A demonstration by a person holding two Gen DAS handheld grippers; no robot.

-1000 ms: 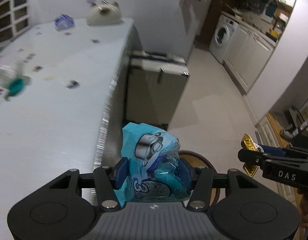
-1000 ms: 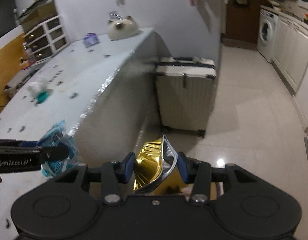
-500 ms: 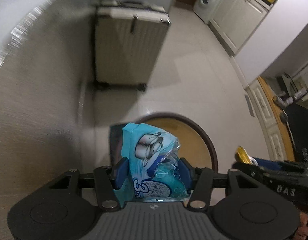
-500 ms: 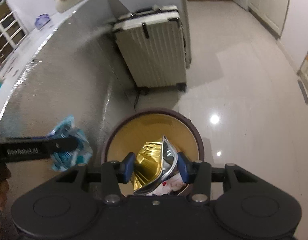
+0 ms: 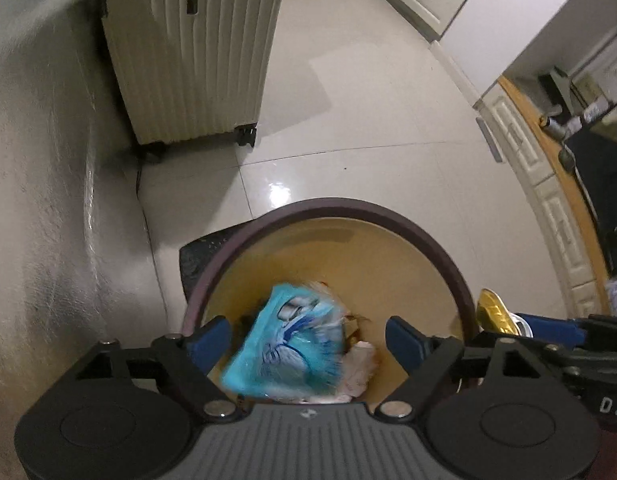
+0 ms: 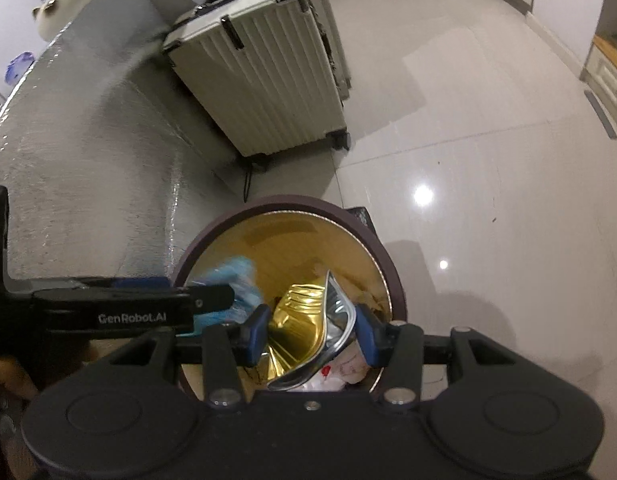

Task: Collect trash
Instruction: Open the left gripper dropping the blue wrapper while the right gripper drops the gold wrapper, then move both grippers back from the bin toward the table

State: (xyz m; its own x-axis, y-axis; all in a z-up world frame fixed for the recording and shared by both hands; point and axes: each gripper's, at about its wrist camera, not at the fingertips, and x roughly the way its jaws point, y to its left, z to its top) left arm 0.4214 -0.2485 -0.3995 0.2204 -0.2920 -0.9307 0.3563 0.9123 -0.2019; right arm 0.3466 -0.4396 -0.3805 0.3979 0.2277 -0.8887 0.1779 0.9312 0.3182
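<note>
Left tongs (image 5: 308,340) spread; blue packet (image 5: 286,348) blurred over bin (image 5: 388,216). Right tongs (image 6: 310,330) clamp gold wrapper (image 6: 308,324).

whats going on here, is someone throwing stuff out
Yes. A person with a gripper in each hand is binning trash. The left gripper is open over the round bin, and the blue wrapper, blurred, looks to be dropping in. The right gripper holds a gold foil packet above the same bin.
</note>
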